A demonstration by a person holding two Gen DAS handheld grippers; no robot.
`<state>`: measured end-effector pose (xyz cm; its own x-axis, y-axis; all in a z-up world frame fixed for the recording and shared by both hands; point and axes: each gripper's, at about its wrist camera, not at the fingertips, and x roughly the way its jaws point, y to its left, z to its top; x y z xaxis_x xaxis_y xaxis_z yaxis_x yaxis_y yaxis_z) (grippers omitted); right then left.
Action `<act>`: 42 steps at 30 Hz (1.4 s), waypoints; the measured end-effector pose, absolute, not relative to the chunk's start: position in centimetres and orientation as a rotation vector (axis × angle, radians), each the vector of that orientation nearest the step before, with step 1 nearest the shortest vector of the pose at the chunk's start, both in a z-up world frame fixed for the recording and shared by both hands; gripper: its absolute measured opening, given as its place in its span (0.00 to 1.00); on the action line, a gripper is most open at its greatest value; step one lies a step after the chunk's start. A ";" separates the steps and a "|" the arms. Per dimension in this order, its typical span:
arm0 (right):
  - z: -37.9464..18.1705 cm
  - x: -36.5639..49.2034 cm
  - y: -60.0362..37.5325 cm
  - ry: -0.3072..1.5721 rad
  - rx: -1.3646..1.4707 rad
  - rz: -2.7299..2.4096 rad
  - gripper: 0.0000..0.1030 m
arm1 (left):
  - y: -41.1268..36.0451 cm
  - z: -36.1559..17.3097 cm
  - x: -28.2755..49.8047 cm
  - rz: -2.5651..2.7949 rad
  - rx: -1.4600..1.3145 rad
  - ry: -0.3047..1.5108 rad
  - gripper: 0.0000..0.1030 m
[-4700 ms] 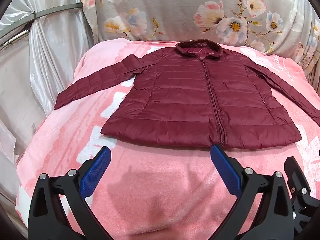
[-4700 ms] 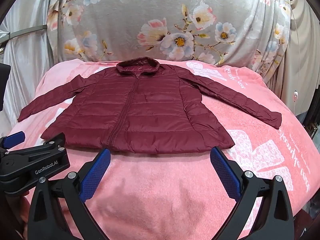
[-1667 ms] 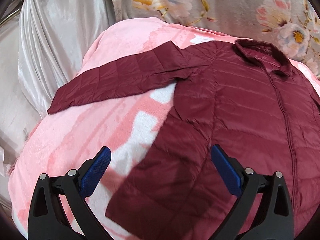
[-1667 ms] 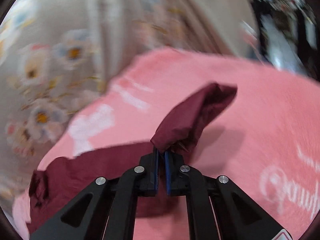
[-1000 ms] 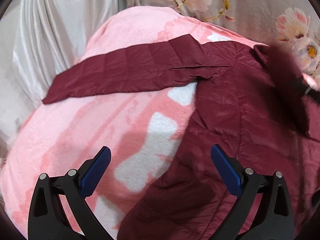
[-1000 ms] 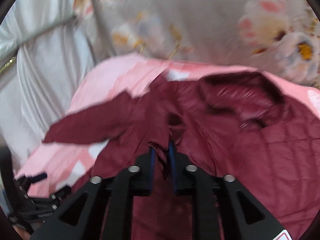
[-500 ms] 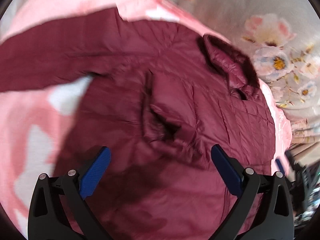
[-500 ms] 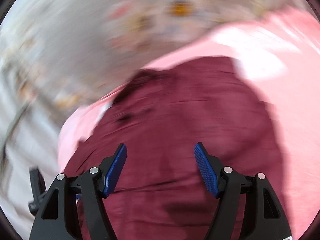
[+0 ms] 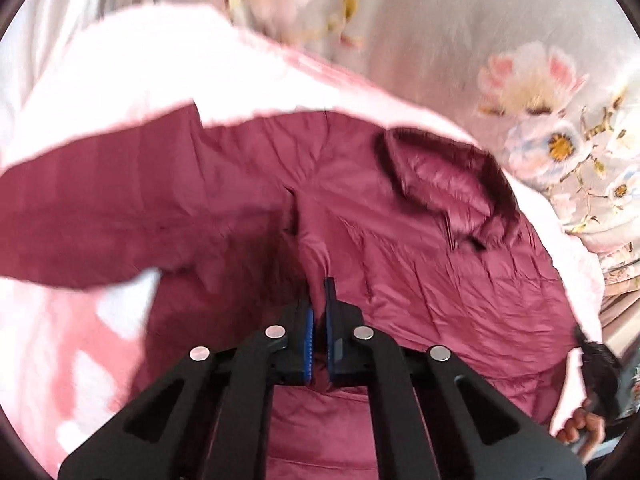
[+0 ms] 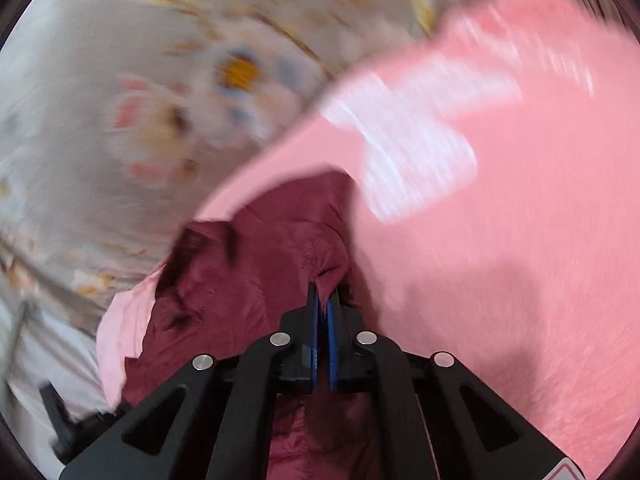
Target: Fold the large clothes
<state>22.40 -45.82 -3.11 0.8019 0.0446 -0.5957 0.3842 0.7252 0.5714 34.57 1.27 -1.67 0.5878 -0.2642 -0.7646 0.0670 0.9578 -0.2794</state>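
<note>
The jacket point(image 9: 420, 264), a maroon quilted puffer type, is laid front-up on the pink blanket point(image 9: 120, 80) covering the bed. In the left wrist view the collar point(image 9: 448, 176) is seen toward the flowered backdrop point(image 9: 540, 92), w/ one sleeve point(image 9: 92, 208) extended to the left of frame.

Left gripper point(image 9: 319, 304): jaws have just been closing and are now shut on a raised ridge of jacket fabric, approx. mid-chest. Right gripper point(image 10: 323, 300): jaws have likewise just been closing and are now pinched on a bunched fold of the same garment near its edge, beside bare blanket. Right wrist view is heavily motion-blurred; the exact part held (shoulder vs. sleeve root) cannot be determined.

Handling notes (judged, not observed):
- Garment is expected to be light, soft and compressible; filling springs back, so folds may reopen unless pressed flat.
- Shell appears smooth, prob. nylon, and is likely slippery; thin pinches may slide out of the pads.
- Grip is best taken on doubled material: seams, hem, cuff or shoulder line, not a single shell layer.
- Both holds should be lifted together, w/ slack kept even, to avoid dragging the body across the blanket.
</note>
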 end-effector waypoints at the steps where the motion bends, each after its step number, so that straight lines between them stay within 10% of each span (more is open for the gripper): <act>1: -3.4 22.6 -45.3 0.649 0.693 -0.229 0.03 | 1.3 -2.1 34.4 -0.186 -0.211 0.927 0.03; 38: -7.2 27.5 -21.9 0.908 0.137 -0.051 0.10 | -2.6 -8.3 32.3 -0.054 0.082 0.851 0.13; 41: -7.3 27.4 -22.1 0.908 0.132 -0.050 0.10 | -1.1 -7.7 32.0 -0.080 -0.010 0.838 0.31; 42: -7.2 27.4 -22.2 0.908 0.137 -0.048 0.10 | 0.5 -7.0 31.6 -0.096 -0.083 0.829 0.50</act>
<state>27.37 -22.19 -7.24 0.6153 0.0164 -0.7881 0.0994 0.9902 0.0983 31.60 0.50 -6.97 0.6718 -0.1173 -0.7314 0.0528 0.9924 -0.1107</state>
